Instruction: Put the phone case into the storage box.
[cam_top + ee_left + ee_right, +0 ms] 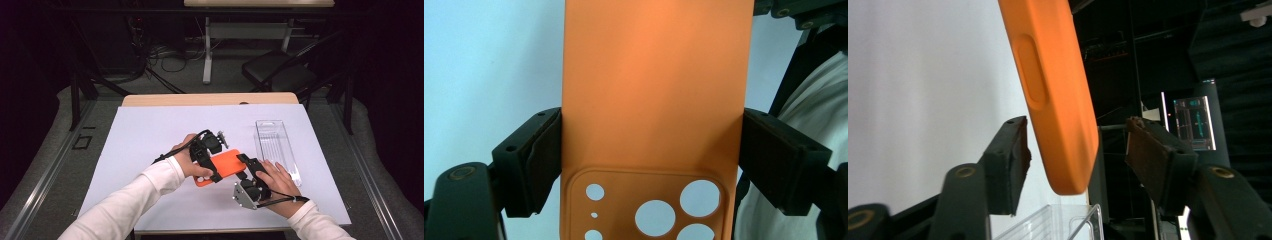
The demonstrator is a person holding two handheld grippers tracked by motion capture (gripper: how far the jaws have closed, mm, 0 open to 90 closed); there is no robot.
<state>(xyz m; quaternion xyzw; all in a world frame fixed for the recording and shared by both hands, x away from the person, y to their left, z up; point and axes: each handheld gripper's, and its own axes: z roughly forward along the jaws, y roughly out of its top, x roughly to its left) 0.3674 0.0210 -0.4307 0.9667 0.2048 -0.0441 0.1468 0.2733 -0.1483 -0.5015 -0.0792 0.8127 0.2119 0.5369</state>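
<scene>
Orange silicone phone case, flat-backed with a raised camera panel pierced by round holes, sits above the middle of the white-covered tabletop, held between the two grippers.

Left gripper: jaws clamped on the case, one pad against each long edge just above the camera panel. Seen in the left gripper view, the case back faces the camera and runs up and away between the jaws. In the high view the left gripper sits at the case's near-left end, with the left hand wrapped round it.

Right gripper: jaws apart, set wider than the case is thick. The case's rounded corner hangs in the gap between them; the near-side pad looks just beside it, contact cannot be told, and the other pad stands off. A moulded side button shows on the case edge. In the high view the right gripper meets the case's right end, right hand behind it.

Clear plastic blister tray lies on the tabletop just right of the case, beside the right hand.
</scene>
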